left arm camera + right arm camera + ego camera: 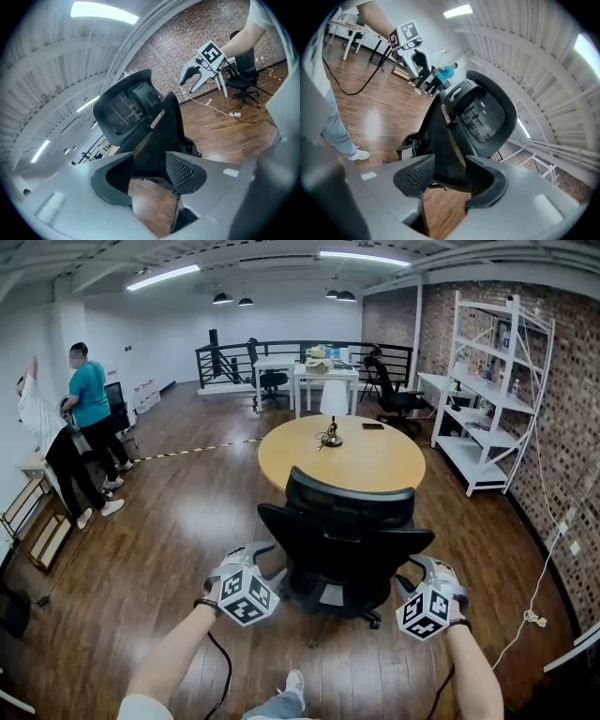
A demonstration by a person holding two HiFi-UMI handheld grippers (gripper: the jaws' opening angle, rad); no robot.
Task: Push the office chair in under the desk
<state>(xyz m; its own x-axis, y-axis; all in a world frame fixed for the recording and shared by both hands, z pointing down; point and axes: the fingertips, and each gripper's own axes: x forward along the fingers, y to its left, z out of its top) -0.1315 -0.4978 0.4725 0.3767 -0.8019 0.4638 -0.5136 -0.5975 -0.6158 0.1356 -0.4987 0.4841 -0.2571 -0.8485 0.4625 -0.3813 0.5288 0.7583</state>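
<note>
A black office chair (342, 521) with a mesh back stands at the near edge of a round wooden table (375, 465), its back towards me. My left gripper (261, 554) is at the chair's left side and my right gripper (412, 568) at its right side, both low beside the backrest. In the left gripper view, the chair's (136, 112) dark lower edge fills the gap between the left gripper's (147, 171) jaws. The right gripper view shows the same: the chair's (483, 112) edge sits between the right gripper's (450, 171) jaws. Each gripper appears closed on that edge.
A small lamp (331, 432) and a phone (372, 426) are on the table. Two people (89, 399) stand at the far left by the wall. A white shelf unit (487, 399) lines the brick wall at right. A cable (534, 615) trails across the floor at right.
</note>
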